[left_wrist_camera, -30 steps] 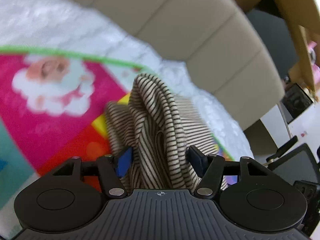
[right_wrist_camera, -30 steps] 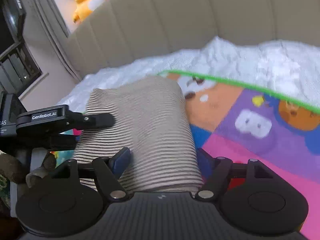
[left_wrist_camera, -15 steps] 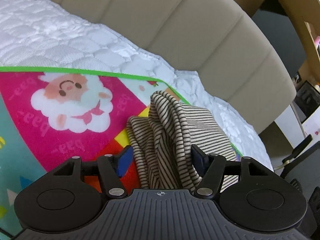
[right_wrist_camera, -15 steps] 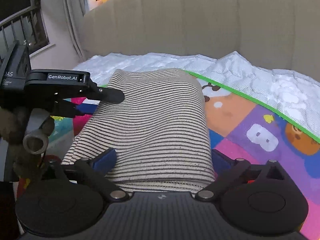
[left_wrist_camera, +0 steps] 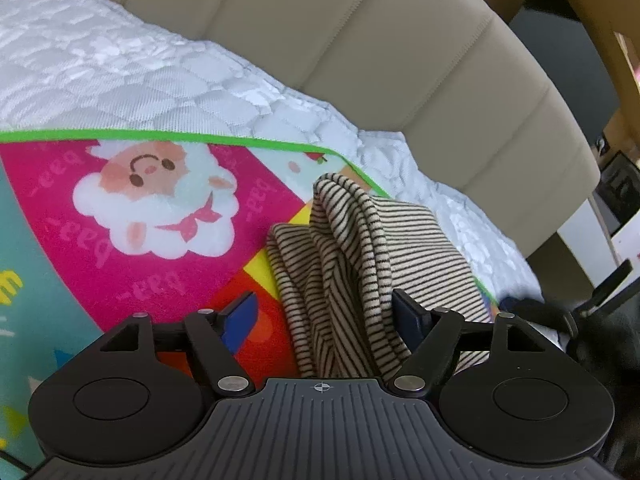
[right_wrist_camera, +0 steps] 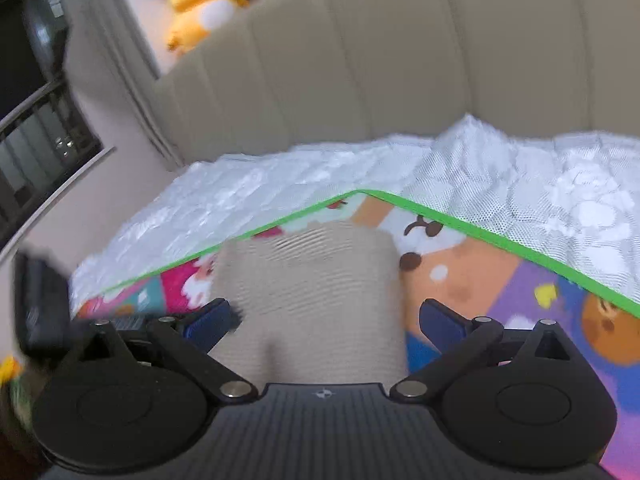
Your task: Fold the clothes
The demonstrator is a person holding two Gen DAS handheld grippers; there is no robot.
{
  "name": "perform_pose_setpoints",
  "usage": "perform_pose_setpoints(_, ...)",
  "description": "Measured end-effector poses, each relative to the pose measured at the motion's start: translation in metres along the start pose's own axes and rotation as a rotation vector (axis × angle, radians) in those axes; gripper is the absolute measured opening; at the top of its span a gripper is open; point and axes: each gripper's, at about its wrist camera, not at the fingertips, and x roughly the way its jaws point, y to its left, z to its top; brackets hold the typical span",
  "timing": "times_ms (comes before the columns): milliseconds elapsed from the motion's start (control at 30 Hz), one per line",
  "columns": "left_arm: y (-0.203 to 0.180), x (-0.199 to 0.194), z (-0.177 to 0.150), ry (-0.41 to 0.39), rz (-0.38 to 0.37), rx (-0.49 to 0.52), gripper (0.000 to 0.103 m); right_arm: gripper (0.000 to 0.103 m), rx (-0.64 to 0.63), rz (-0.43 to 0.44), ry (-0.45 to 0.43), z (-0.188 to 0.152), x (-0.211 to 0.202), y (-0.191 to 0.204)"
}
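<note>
1. Left gripper (left_wrist_camera: 324,316): jaws spread wide, the bunched, ribbed striped garment (left_wrist_camera: 360,264) lying between them, touching the right pad.
2. The garment rests on a glossy cartoon-print play mat (left_wrist_camera: 120,240) over a quilted white mattress (left_wrist_camera: 120,80).
3. Right gripper (right_wrist_camera: 326,320): jaws apart, straddling the blurred folded cloth.

Cream garment (left_wrist_camera: 352,264) with thin dark stripes; play mat (left_wrist_camera: 132,208) pink, teal, orange and purple, cartoon-animal printed, green-edged; quilted white bed cover (left_wrist_camera: 120,80); beige headboard (left_wrist_camera: 400,60); yellow plush toy (right_wrist_camera: 196,4).
</note>
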Motion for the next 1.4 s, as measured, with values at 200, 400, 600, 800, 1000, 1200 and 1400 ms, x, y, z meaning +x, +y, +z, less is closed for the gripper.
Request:
perform_pose_setpoints(200,0.008,0.002,-0.001,0.011,0.010,0.011,0.079,0.073,0.048,0.026,0.158,0.018,0.053,-0.004)
perform_pose_setpoints(400,0.012,0.002,0.000,0.007,0.012,0.002,0.083,0.061,-0.005,0.021,0.064,0.008,0.031,0.006)
perform_pose_setpoints(600,0.008,-0.006,0.003,0.000,0.031,0.005,0.084,0.067,0.119,-0.007,0.046,-0.018,0.038,-0.015)
perform_pose_setpoints(800,-0.002,-0.017,0.002,0.069,-0.139,-0.066,0.098,0.067,0.077,-0.010,0.040,-0.020,0.028,-0.014)
perform_pose_setpoints(1000,-0.011,0.016,-0.021,0.200,-0.128,-0.040,0.098,0.078,0.073,0.013,0.073,-0.016,0.018,-0.013)
perform_pose_setpoints(1200,-0.013,0.019,-0.025,0.183,-0.136,-0.021,0.095,0.089,0.154,0.086,0.105,-0.044,0.007,-0.028)
perform_pose_setpoints(1400,-0.011,0.006,-0.018,0.131,-0.117,-0.028,0.075,0.075,0.160,0.152,0.086,-0.050,-0.002,-0.015)
